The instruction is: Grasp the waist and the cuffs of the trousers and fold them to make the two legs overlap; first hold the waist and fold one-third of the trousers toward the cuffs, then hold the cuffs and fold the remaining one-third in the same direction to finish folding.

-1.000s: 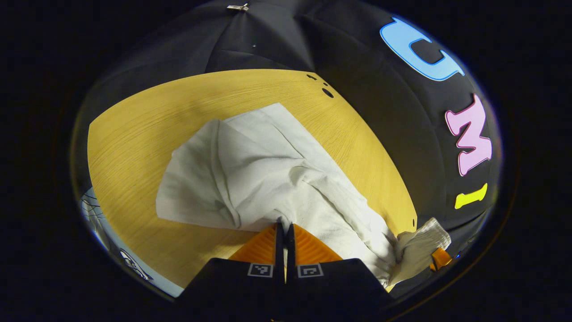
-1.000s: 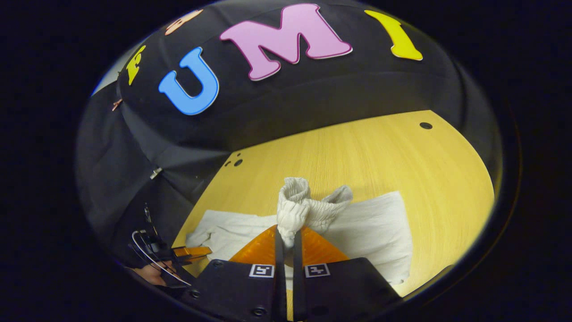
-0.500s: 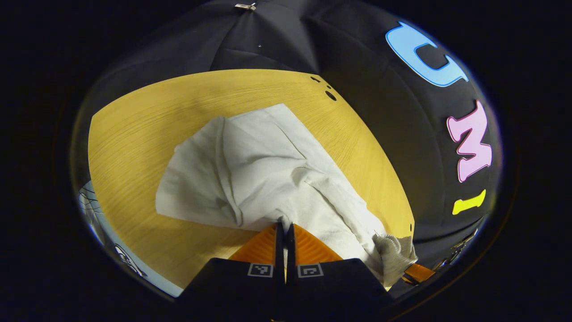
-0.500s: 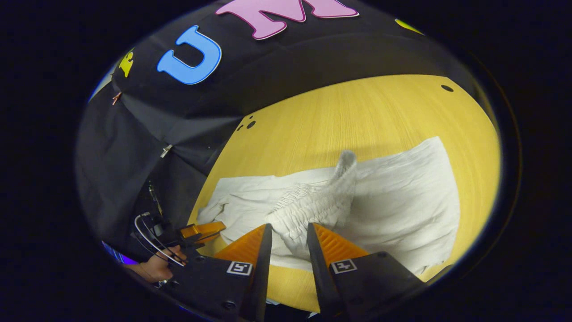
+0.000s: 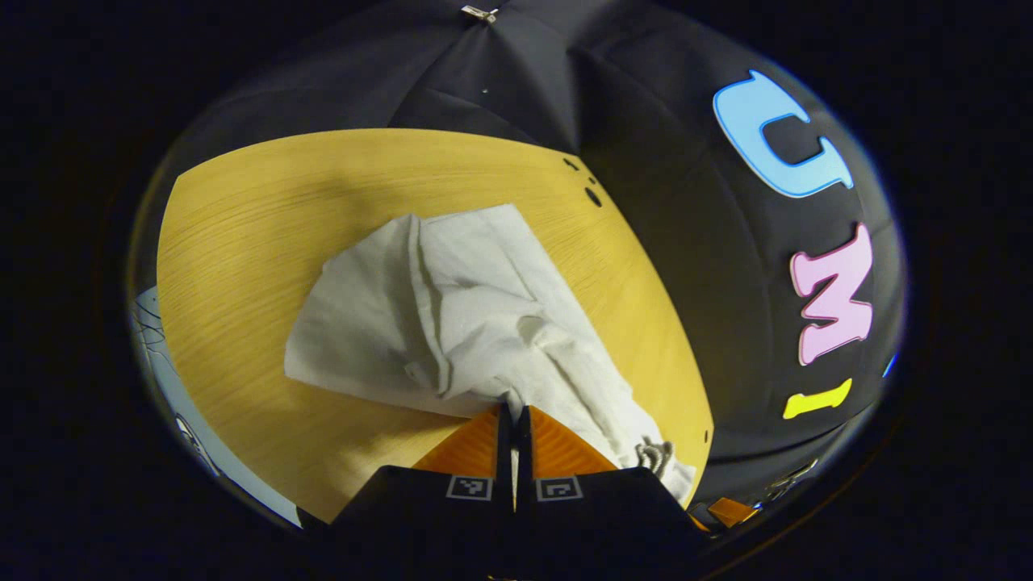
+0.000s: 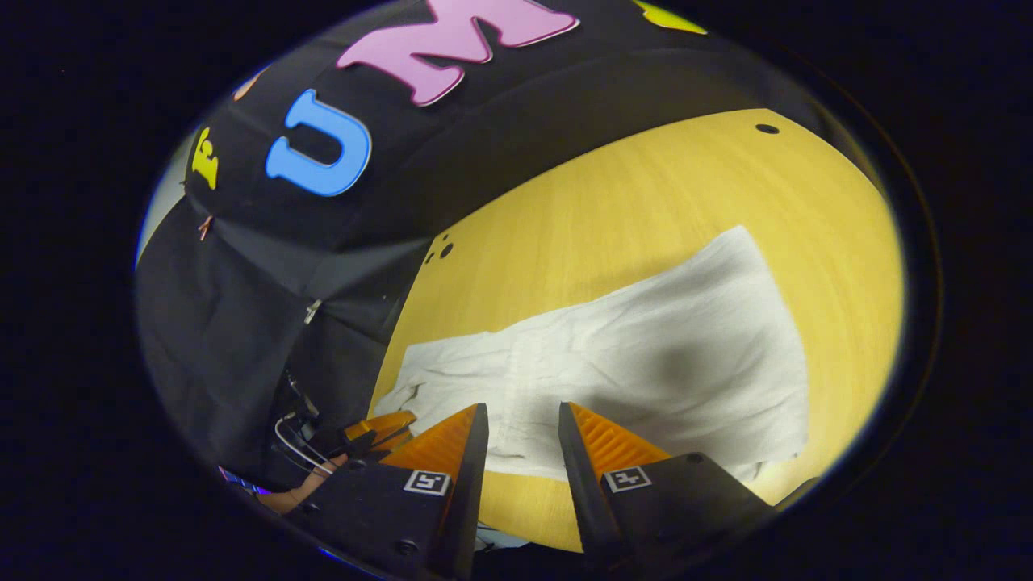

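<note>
Left gripper [image 5: 514,411], bottom centre: jaws pinched on trousers [image 5: 468,323] edge, cloth bunched mid-frame on table [image 5: 242,242].
Right gripper [image 6: 520,415]: jaws parted, empty, above flat trousers [image 6: 646,363].
Advice: lower left, release, smooth ridge.
Waist and cuffs hard to identify.

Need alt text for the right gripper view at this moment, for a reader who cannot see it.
The right tool hangs open above white trousers spread on a yellow wooden table, nothing between its fingers. At lower left the left tool, in a person's hand, meets the trousers' near end. The booth's black cloth wall rises behind.
</note>
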Demonstrator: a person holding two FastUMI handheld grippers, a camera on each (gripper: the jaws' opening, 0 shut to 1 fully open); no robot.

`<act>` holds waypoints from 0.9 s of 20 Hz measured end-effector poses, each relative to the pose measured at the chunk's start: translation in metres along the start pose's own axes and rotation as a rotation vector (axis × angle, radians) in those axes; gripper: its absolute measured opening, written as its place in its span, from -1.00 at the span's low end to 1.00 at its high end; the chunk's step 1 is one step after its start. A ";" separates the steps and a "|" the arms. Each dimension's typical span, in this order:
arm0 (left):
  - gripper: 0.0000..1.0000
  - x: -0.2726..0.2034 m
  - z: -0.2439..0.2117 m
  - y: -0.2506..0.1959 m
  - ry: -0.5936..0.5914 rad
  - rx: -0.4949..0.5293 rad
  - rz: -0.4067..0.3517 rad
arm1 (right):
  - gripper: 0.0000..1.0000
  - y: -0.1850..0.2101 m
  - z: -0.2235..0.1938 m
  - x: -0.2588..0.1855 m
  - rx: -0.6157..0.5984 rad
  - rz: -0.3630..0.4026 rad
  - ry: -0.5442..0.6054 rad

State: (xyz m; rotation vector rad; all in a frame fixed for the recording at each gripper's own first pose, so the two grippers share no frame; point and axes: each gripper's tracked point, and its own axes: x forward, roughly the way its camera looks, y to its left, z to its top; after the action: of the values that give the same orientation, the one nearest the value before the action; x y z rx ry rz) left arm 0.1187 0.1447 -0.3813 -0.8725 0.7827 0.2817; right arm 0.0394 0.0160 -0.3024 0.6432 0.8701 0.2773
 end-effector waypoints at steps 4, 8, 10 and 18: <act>-0.89 -0.014 0.015 -0.048 -0.051 0.056 -0.116 | 0.08 -0.061 0.028 -0.029 0.072 -0.118 -0.106; -0.89 -0.025 0.020 -0.109 -0.086 0.211 -0.207 | 0.09 -0.116 0.029 -0.060 0.158 -0.224 -0.153; -0.89 -0.029 0.017 -0.145 -0.090 0.317 -0.260 | 0.08 -0.137 0.026 -0.072 0.198 -0.264 -0.166; -0.89 -0.029 -0.048 -0.245 -0.022 0.670 -0.417 | 0.09 -0.180 0.005 -0.108 0.274 -0.328 -0.198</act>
State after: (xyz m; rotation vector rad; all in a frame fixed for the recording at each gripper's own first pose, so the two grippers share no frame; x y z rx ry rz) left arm 0.2020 -0.0438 -0.2374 -0.3761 0.5969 -0.3302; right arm -0.0289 -0.1777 -0.3457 0.7547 0.8134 -0.2018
